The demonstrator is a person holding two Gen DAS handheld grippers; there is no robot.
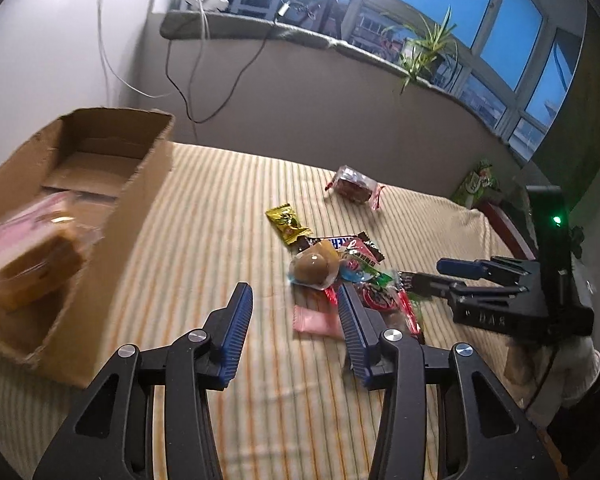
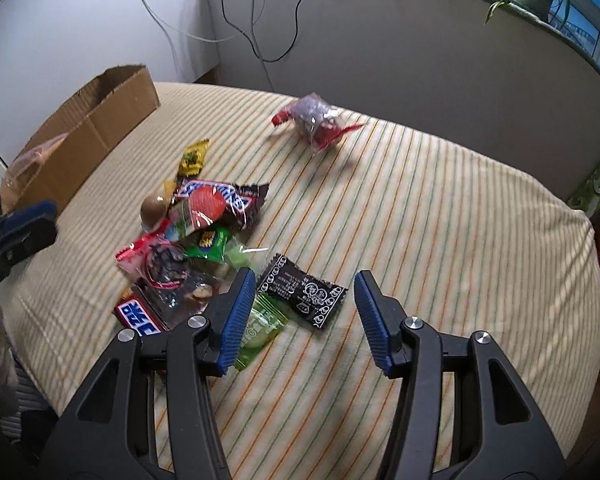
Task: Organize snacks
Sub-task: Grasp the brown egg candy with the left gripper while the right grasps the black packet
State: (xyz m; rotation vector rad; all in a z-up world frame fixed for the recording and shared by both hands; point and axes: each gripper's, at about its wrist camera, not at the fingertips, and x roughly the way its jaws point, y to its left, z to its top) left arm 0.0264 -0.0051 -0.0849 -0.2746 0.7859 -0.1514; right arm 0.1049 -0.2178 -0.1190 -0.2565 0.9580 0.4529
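A pile of wrapped snacks (image 1: 340, 268) lies on the striped tablecloth (image 1: 228, 208); it also shows in the right wrist view (image 2: 196, 220). A cardboard box (image 1: 100, 216) stands at the left and holds a wrapped cake (image 1: 32, 264). My left gripper (image 1: 296, 304) is open and empty, just short of the pile. My right gripper (image 2: 304, 280) is open and empty over a black sachet (image 2: 300, 292), beside a green sachet (image 2: 260, 328). The right gripper also shows in the left wrist view (image 1: 424, 276). A red-ended clear packet (image 2: 316, 120) lies apart, farther back.
A yellow sachet (image 1: 286, 224) lies between the box and the pile. A grey windowsill (image 1: 300, 36) with cables and a potted plant (image 1: 424, 48) runs behind the table. A green carton (image 2: 596, 184) stands past the table's right edge.
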